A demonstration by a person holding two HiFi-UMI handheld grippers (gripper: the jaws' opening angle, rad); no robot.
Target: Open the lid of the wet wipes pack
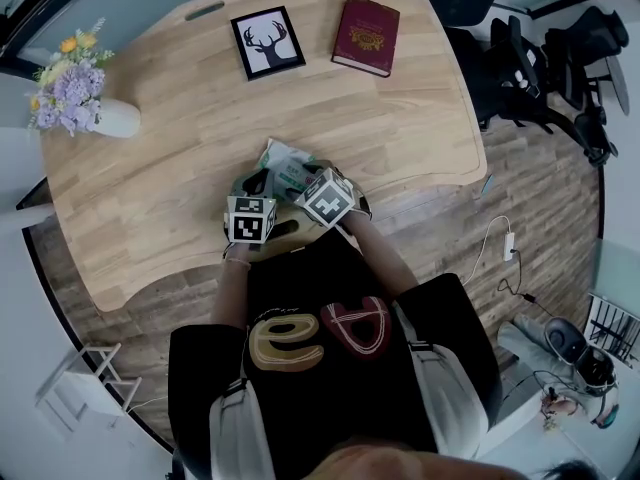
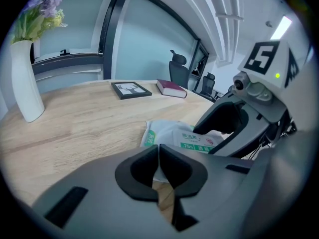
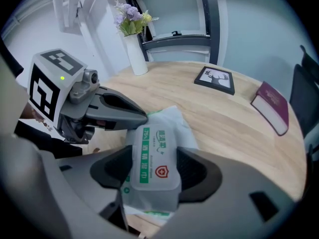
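Right claw [image 3: 149, 171] clamps the lid [image 3: 155, 146] across its width, while left claw [image 2: 159, 159], nearly closed, pinches the thin edge of the wet wipes pack [image 2: 174, 135] on the table [image 1: 200, 148].

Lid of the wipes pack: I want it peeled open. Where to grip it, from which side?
Probably the lid by its near edge, from the person's side: that end curls off the pack, whose left edge the left gripper pinches.
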